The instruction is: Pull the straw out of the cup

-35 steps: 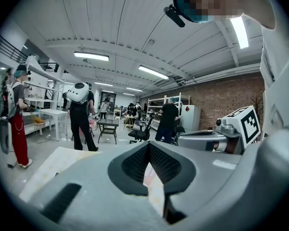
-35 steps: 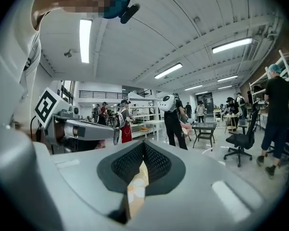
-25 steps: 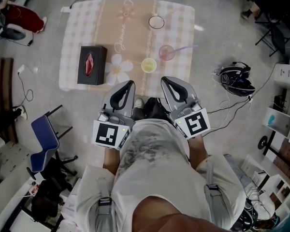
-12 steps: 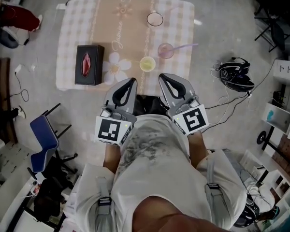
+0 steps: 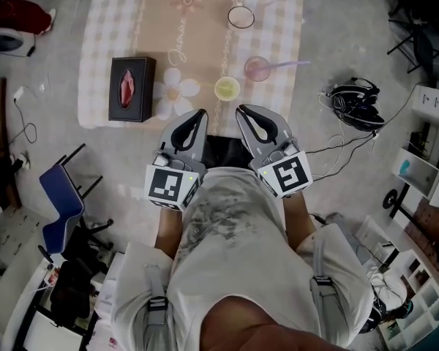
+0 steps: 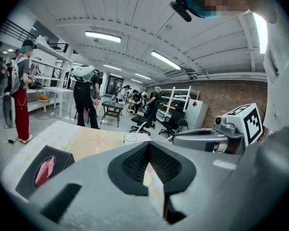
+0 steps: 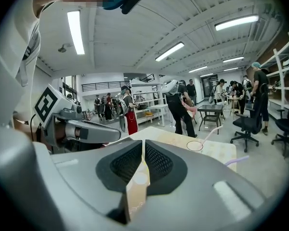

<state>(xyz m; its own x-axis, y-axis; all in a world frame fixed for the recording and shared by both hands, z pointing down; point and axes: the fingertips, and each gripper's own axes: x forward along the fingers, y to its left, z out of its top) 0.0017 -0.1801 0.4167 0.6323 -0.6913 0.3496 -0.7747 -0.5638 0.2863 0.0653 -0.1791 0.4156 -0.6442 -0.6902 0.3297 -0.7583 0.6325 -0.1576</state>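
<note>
Tan and white checked cloth covers a low table (image 5: 110, 35), seen from steeply above by a camera on the person's head. Three cups stand on the right half of the table.

- A clear cup (image 5: 241, 17) is at the far side. In the right gripper view a pale straw (image 7: 209, 134) leans out of it.
- A pink cup (image 5: 257, 69) is nearer. It holds a purple straw (image 5: 285, 65) that slants out over the rim toward the table's right edge.
- A yellow cup (image 5: 227, 88) is closest to the person, just left of the pink one.

On the left side lies a black tissue box (image 5: 132, 88). A white flower print (image 5: 177, 93) on the cloth sits between the box and the yellow cup.

The person holds two grey grippers side by side (each carries a cube with square markers). In the head view their tips appear at the table's near edge, short of all the cups. The left gripper (image 6: 146, 146) has its jaw tips touching, with nothing between them. The right gripper (image 7: 142, 143) has a thin slit between its jaws. They are opening, and nothing is between them.

On the floor to the right of the table lie black headphones (image 5: 357, 107) with a cable. A blue chair (image 5: 61, 207) stands to the left.
</note>
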